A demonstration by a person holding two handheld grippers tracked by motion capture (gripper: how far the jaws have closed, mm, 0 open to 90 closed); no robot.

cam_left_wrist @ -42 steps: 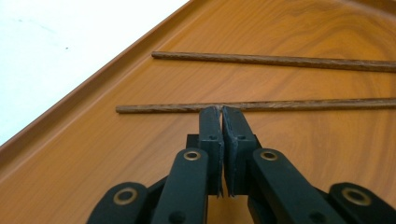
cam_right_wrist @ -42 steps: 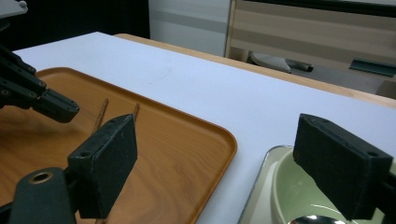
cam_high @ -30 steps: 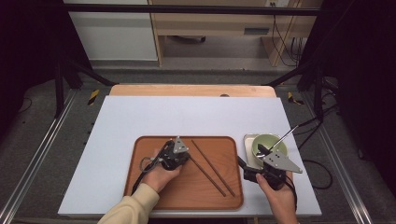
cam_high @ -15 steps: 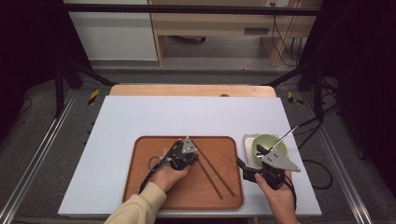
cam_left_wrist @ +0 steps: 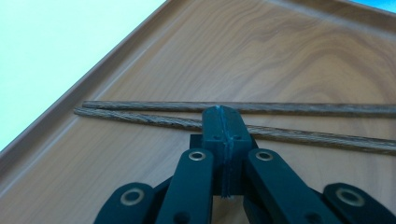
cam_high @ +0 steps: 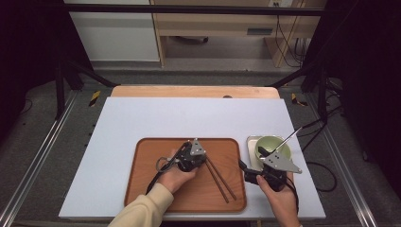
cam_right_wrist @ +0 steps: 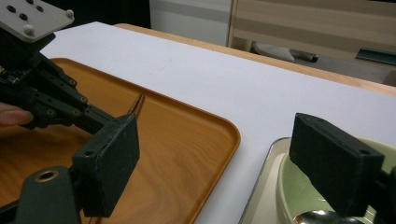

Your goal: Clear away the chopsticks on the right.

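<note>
We take the wooden tray (cam_high: 156, 189) as our landmark; it lies on the white table top (cam_high: 142, 123), toward the person's edge. On the tray's right half we see two dark chopsticks (cam_high: 220, 179), side by side and running slantwise from the tray's middle toward its near right corner; in the left gripper view they (cam_left_wrist: 140, 112) lie flat on the tray floor (cam_left_wrist: 280, 51), almost parallel and just apart from each other.

The left gripper (cam_high: 203, 160) sits over the tray's middle, held by the left hand (cam_high: 176, 176) whose pale sleeve (cam_high: 142, 213) enters at the near edge; in its own view the left gripper's (cam_left_wrist: 223, 122) jaws are pressed together, pads meeting along one seam with nothing between them; the closed tip sits directly above the nearer chopstick, and we cannot tell whether it touches the stick.

The right gripper (cam_high: 242, 165) is just off the tray's right edge, held by the right hand (cam_high: 279, 198); in its own view the right gripper's (cam_right_wrist: 233, 163) jaws are spread wide and hold nothing. Right of the tray, just beside it, we note a small metal dish (cam_high: 250, 144) bearing a pale green bowl (cam_high: 276, 142); a spoon (cam_high: 288, 139) rests in the bowl, handle pointing away to the right. In the right gripper view the bowl's rim (cam_right_wrist: 289, 191) shows between the jaws, and the tray's corner (cam_right_wrist: 224, 140) lies left of it.
</note>
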